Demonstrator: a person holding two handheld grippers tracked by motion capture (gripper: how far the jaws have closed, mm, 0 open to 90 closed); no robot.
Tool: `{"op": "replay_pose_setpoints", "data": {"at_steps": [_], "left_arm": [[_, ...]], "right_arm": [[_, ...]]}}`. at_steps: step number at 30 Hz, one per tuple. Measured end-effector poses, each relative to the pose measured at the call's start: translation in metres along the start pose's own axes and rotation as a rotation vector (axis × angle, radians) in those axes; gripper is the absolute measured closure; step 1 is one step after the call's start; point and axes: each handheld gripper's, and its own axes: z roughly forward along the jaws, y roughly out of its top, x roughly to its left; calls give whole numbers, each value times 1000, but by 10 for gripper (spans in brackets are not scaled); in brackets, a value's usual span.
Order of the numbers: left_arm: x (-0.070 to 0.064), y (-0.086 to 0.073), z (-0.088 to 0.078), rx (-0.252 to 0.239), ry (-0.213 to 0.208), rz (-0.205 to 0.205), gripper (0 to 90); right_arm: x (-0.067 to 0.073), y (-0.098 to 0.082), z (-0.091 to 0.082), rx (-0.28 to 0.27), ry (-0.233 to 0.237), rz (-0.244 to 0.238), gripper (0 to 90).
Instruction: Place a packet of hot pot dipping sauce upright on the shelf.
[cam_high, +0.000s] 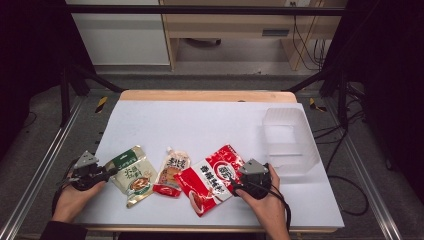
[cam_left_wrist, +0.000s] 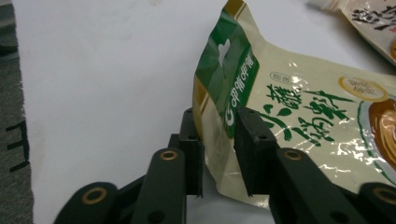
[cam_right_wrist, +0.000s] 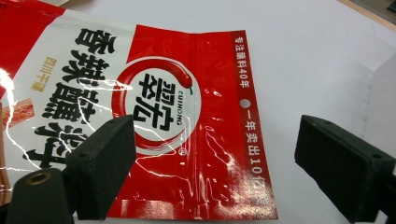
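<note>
The left gripper (cam_high: 111, 171), at the near left of the white table (cam_high: 200, 120), has its jaws drawn in on the top corner of the green packet (cam_high: 132, 175); in the left gripper view the pads (cam_left_wrist: 250, 154) stand either side of the packet's edge, which lifts between them, and seem to pinch it, though I cannot tell how firmly. To do this well, I judge, the grip should sit deep on the sealed strip, not on the bare corner, and the lift should be slow so the film doesn't slip. The green packet lies with its long axis running from far left to near right, its green top toward the gripper. Right of it lies a small orange pouch (cam_high: 171, 175), then the big red packet (cam_high: 212, 180), slanting from near left to far right. The right gripper (cam_high: 234, 186) hangs wide open over the red packet's right edge, holding nothing. A clear plastic box (cam_high: 290, 140) stands at the far right.
</note>
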Motion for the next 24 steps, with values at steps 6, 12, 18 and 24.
{"op": "replay_pose_setpoints", "data": {"at_steps": [6, 12, 18, 24], "left_arm": [[-4, 2, -3, 23, -10, 58, 882], [-7, 6, -9, 27, 2, 93, 898], [-10, 12, -22, 8, -4, 121, 900], [-17, 18, -39, -42, -5, 129, 900]], "right_arm": [[3, 1, 0, 6, 2, -23, 132], [3, 1, 0, 4, 0, -30, 123], [4, 1, 0, 6, 4, -49, 98], [5, 2, 0, 2, 8, -62, 97]]}}
